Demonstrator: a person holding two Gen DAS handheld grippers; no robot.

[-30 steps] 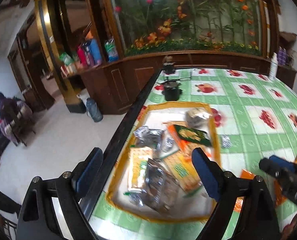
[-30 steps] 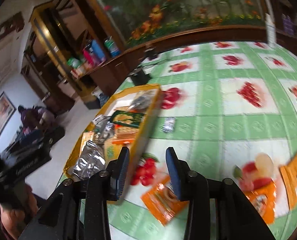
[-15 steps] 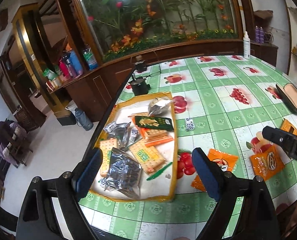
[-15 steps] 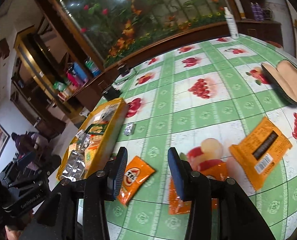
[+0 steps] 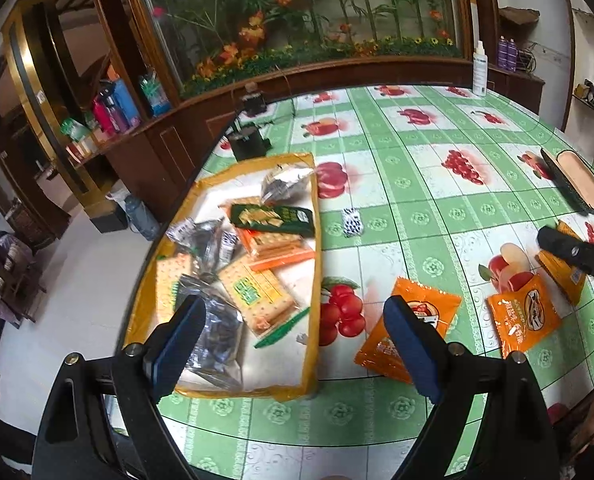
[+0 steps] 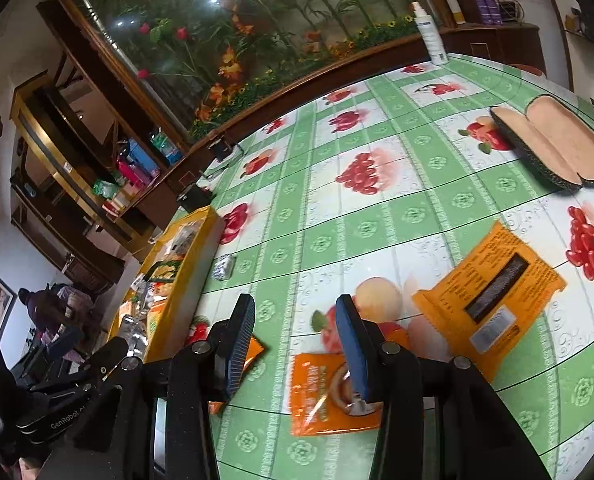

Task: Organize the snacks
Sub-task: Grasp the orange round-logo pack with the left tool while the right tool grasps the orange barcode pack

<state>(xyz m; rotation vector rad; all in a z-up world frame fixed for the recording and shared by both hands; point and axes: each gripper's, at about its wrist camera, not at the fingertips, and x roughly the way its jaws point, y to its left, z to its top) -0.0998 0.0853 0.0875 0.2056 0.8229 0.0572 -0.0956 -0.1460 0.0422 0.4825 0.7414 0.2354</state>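
Observation:
A yellow-rimmed tray (image 5: 315,280) at the table's left edge holds several snack packs: crackers, silver bags, a dark green pack. My left gripper (image 5: 293,312) hovers open and wide over the tray's near right corner, holding nothing. Right of the tray lie two orange snack packets (image 5: 409,332) (image 5: 523,316). A third, larger orange packet (image 6: 493,300) lies face down. My right gripper (image 6: 295,312) hangs partly open above one orange packet (image 6: 329,392) with nothing between its fingers. A small black-and-white packet (image 5: 351,222) lies beside the tray.
An open glasses case (image 6: 553,148) lies at the far right of the green fruit-print tablecloth. A white spray bottle (image 6: 429,36) stands at the back edge and a small black device (image 5: 249,142) behind the tray. A person sits across the room at left.
Both grippers have swung right, away from the tray and toward the orange packets. The tray has slid left in both views and the glasses case has come into sight.

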